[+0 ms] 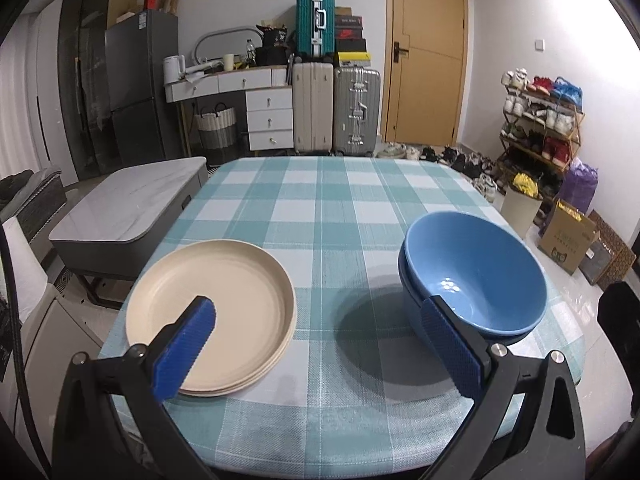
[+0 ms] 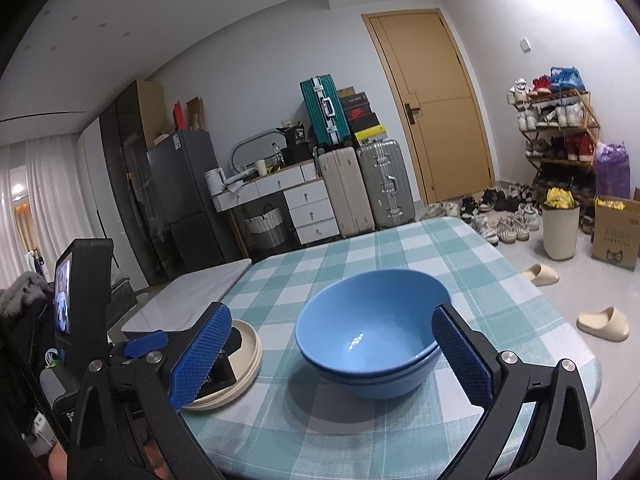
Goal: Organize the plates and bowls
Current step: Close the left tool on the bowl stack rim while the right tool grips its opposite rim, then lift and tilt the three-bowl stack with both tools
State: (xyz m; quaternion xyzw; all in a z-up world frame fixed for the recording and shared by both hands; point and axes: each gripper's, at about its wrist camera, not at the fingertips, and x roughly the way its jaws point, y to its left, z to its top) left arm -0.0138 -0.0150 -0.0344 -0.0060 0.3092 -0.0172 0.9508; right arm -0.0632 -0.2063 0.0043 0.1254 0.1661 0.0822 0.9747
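Two blue bowls (image 1: 476, 276) sit nested on the checked tablecloth (image 1: 320, 216), right of centre. A stack of cream plates (image 1: 240, 300) lies at the table's near left. My left gripper (image 1: 320, 340) hovers open above the near edge, one blue pad over the plates, the other in front of the bowls. In the right wrist view my right gripper (image 2: 332, 356) is open just before the blue bowls (image 2: 372, 328), nothing between its pads. The cream plates (image 2: 244, 360) show at left, partly hidden by the left gripper's body.
A grey low table (image 1: 128, 208) stands off the table's left side. Suitcases (image 1: 336, 108), a white drawer unit and a door line the far wall. A shoe rack (image 1: 540, 120), a bin and a cardboard box (image 1: 568, 240) stand on the right; slippers (image 2: 604, 324) lie on the floor.
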